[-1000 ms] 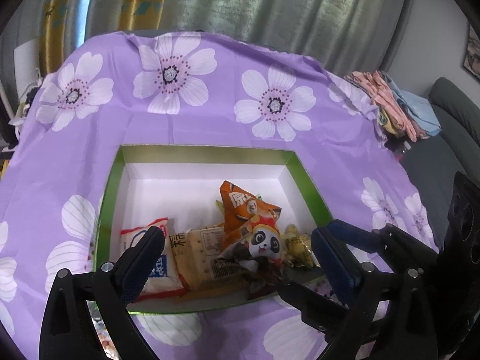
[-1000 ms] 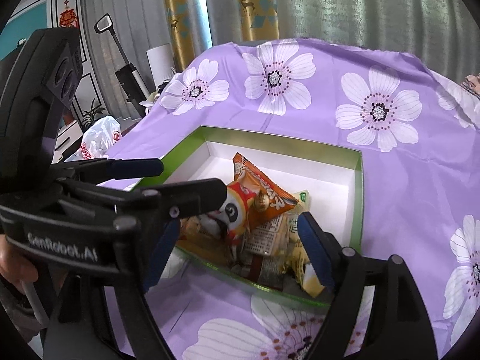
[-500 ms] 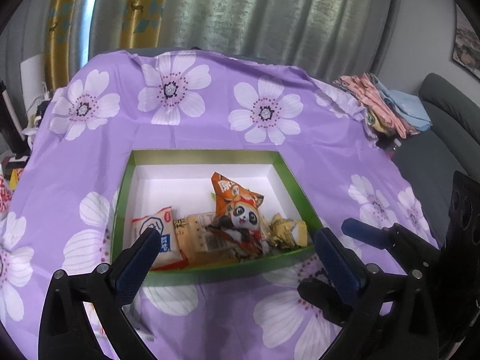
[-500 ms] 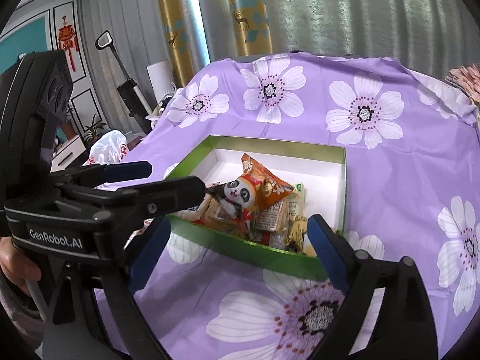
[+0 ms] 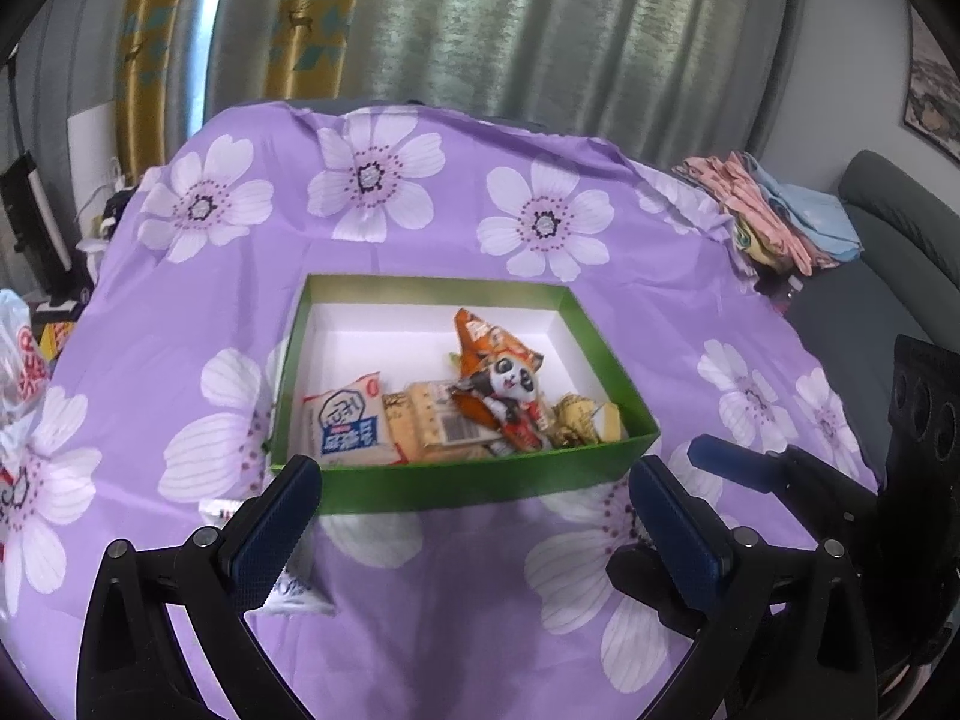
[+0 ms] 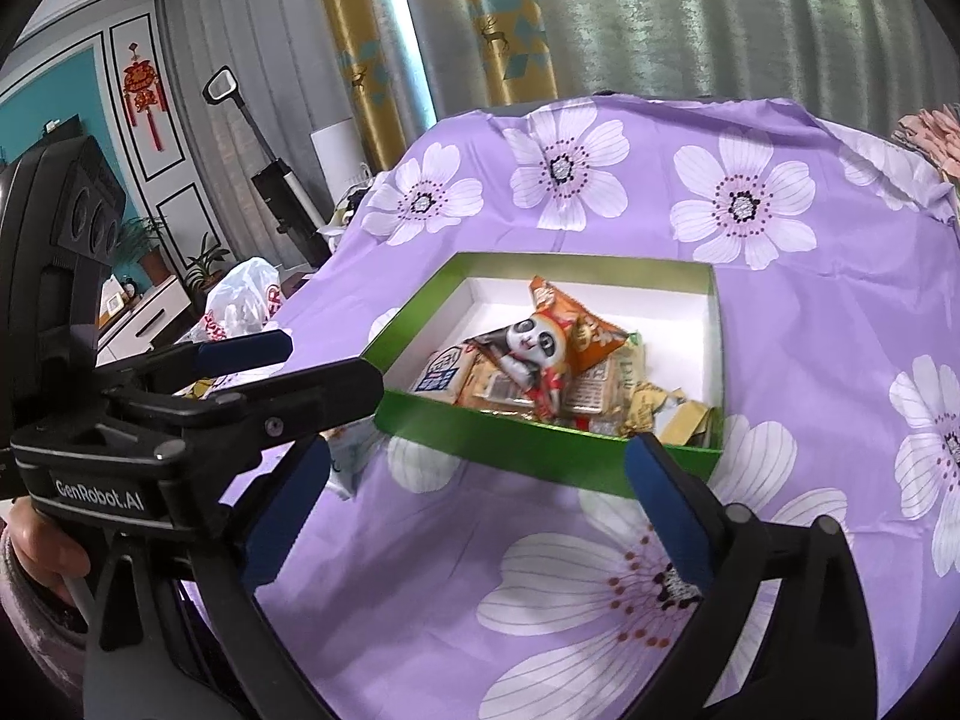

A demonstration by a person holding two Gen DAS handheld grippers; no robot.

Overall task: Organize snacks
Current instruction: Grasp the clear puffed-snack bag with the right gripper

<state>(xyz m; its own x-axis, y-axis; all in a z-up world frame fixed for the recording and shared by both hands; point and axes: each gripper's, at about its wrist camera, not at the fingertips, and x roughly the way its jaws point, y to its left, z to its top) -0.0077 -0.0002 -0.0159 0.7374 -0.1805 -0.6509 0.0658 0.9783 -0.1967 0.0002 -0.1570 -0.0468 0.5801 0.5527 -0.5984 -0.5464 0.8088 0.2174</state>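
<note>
A green box (image 5: 456,483) with a white inside sits on the purple flowered cloth; it also shows in the right wrist view (image 6: 540,456). Several snack packets lie in its near half: a panda packet (image 5: 510,387) on an orange bag (image 5: 480,336), a white and blue packet (image 5: 345,423), a beige cracker packet (image 5: 432,423). One white packet (image 5: 294,591) lies on the cloth outside the box, by my left finger. My left gripper (image 5: 474,528) is open and empty, in front of the box. My right gripper (image 6: 480,516) is open and empty, just right of the left one.
A pile of folded clothes (image 5: 774,216) lies at the cloth's far right edge, with a grey sofa (image 5: 900,252) beyond. A white plastic bag (image 6: 246,306) sits off the table's left side. Curtains hang behind.
Both grippers have pulled back and up from over the box, so the box looks smaller and farther. The white packet on the cloth has come into view.
</note>
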